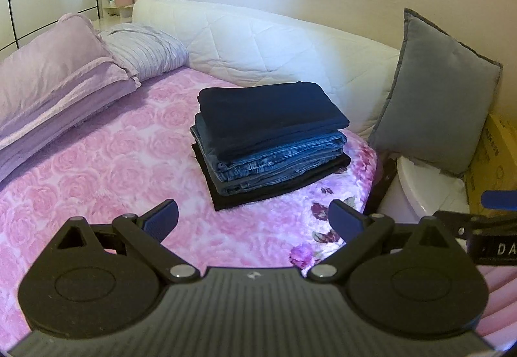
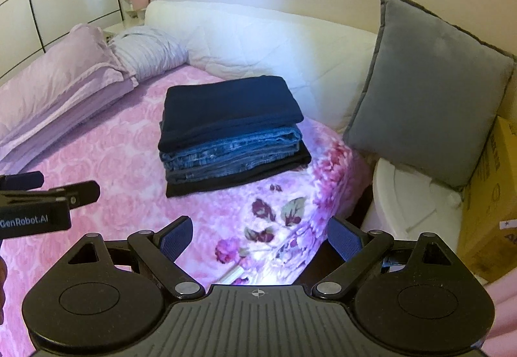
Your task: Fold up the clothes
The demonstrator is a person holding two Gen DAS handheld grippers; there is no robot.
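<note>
- The stack of folded clothes sits on the pink rose-patterned bed blanket, near the bed's far corner, just before the white quilted headboard. From the top down it is a navy garment, folded blue jeans and a black piece.
- The left claw is released, its blue pads wide apart with nothing between them, and it hovers over the blanket short of the pile.
- The right claw is likewise spread and empty, near the bed edge with the floral border below it.
- The stack lies straight ahead of the left claw and a little up-field; from the right claw it lies ahead and slightly to the left. Neither touches it.
- The pile's long axis runs roughly crosswise to both claws, its folded edges facing them.
- The two claws look about equally near; the left one seems more squarely lined up with the stack's middle.
- No unfolded garment shows in either view, so the folding looks done or close to it; any further piece would have to come from outside these views.
- A grey cushion leans to the right of the pile, well apart from it.
</note>
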